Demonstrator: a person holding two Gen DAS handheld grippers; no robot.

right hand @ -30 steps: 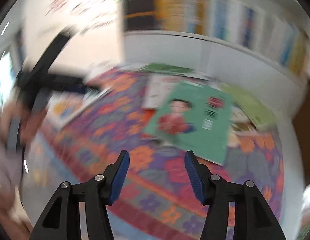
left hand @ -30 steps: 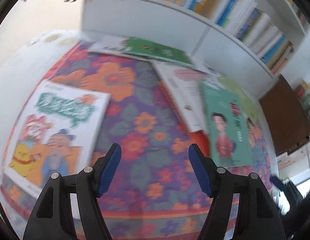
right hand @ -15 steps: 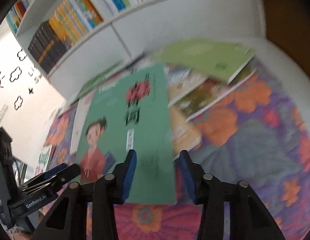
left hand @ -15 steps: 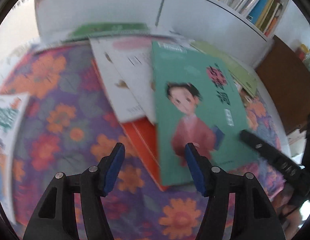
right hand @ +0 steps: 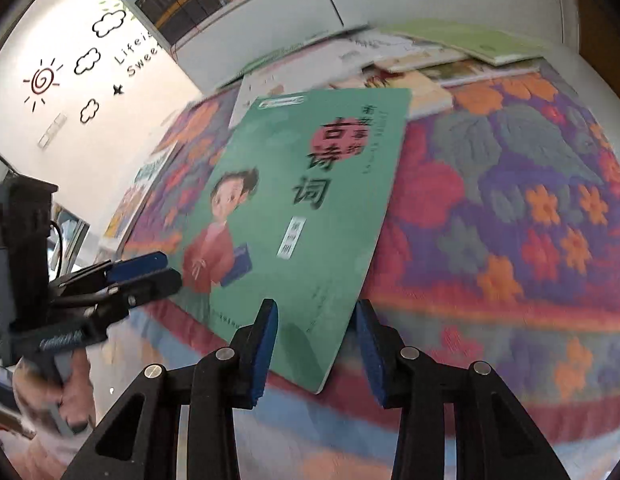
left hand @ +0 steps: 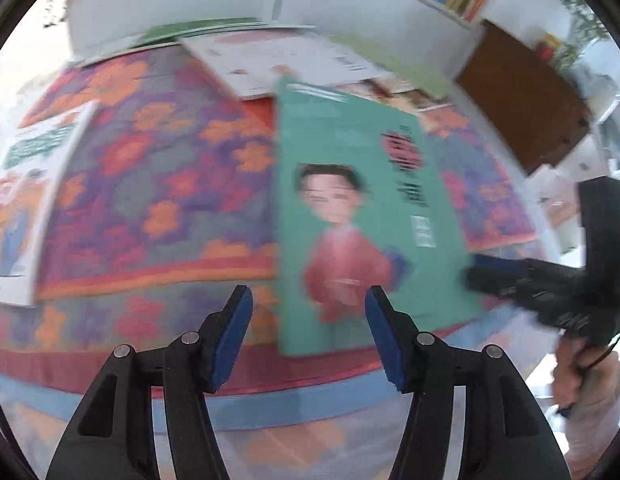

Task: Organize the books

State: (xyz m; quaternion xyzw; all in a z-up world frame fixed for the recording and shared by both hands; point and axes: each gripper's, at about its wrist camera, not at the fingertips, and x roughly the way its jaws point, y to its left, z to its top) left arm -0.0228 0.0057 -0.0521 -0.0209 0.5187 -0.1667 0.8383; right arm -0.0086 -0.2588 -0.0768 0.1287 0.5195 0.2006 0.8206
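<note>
While books still lie scattered over the floral cloth [left hand: 158,184], sorting is barely begun. Green book [right hand: 302,216] sits just ahead of my right gripper [right hand: 316,344], jaws apart, near edge between them; left gripper [left hand: 308,336] closing on nothing, book ahead-right.

The book [right hand: 310,208] lies on the tablecloth [right hand: 530,208] at its near edge, other books [right hand: 410,60] behind it.

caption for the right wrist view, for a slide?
Right gripper straddles the green book's near corner on the floral cloth.
</note>
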